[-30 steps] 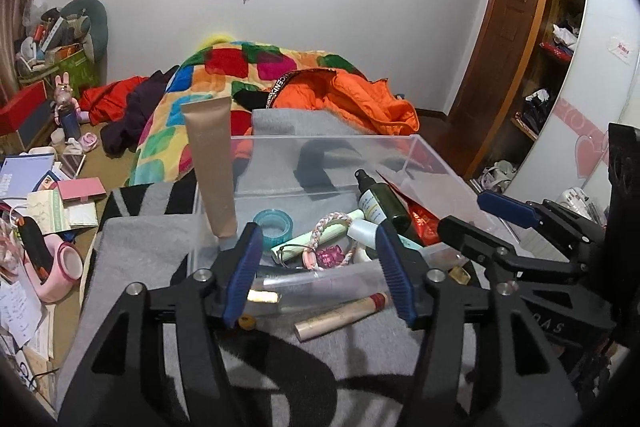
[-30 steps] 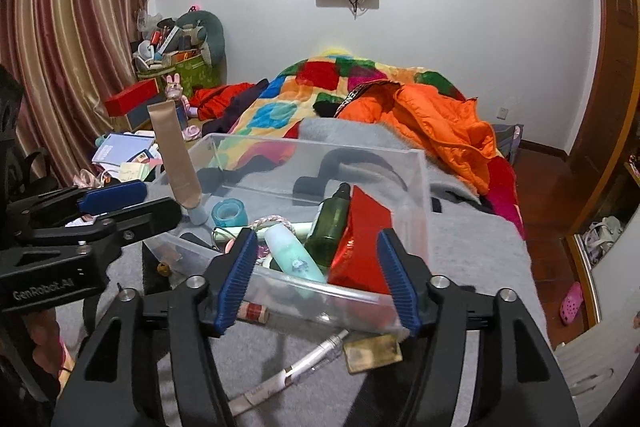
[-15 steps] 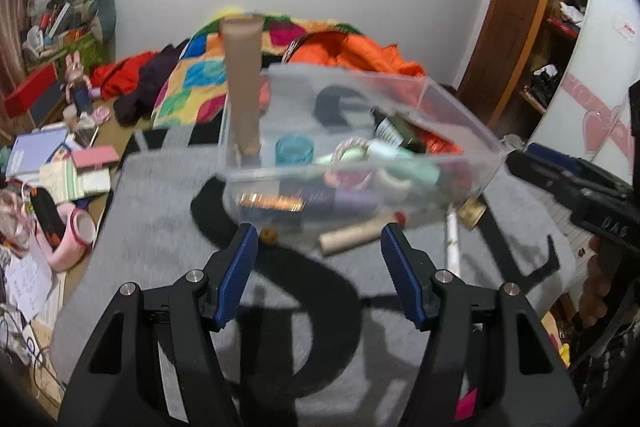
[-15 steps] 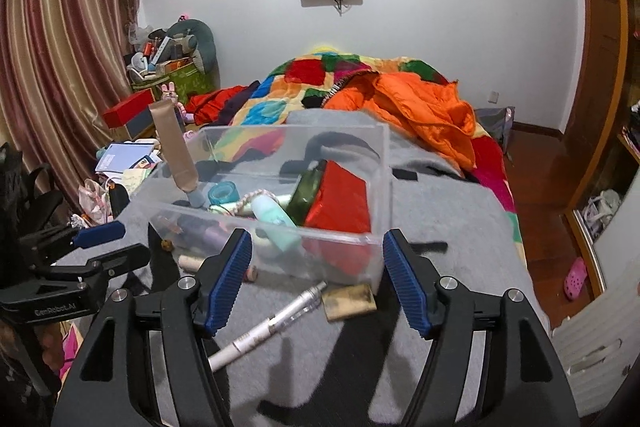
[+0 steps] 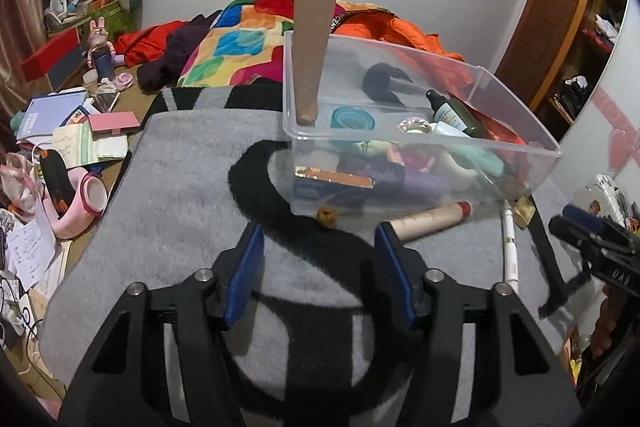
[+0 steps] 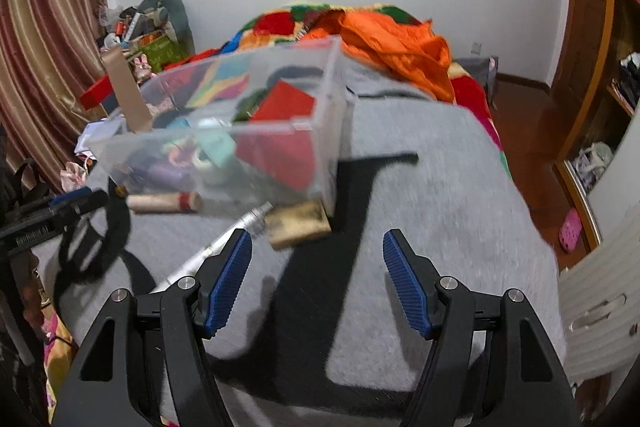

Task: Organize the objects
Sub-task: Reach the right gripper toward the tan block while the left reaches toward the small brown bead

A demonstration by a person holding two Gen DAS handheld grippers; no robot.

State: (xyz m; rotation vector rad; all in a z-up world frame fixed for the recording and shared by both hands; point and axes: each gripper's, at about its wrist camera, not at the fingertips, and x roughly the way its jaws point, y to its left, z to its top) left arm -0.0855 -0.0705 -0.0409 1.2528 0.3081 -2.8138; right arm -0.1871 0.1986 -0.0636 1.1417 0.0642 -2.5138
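Bin: clear bin (image 5: 516, 163) on grey blanket (image 5: 176, 195), cosmetics inside
Left tool (image 5: 318, 273): jaws apart, just been closing, nothing between
Right tool (image 6: 316, 281): jaws apart, empty
Outside bin: beige tube (image 5: 430, 219), white pen (image 5: 509, 247)

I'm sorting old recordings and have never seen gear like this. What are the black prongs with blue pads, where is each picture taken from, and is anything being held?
The prongs are two hand-held grippers; a person carries one in each hand. Each picture comes from a camera on a gripper, looking along its fingers. The left gripper, whose jaws have just been closing, and the right gripper both stand open, with nothing between them. On the grey blanket sits a clear plastic bin full of toiletries, with a tall tan tube standing in its corner. In front of the bin lie a beige tube with a red band, a white pen and a small gold packet.
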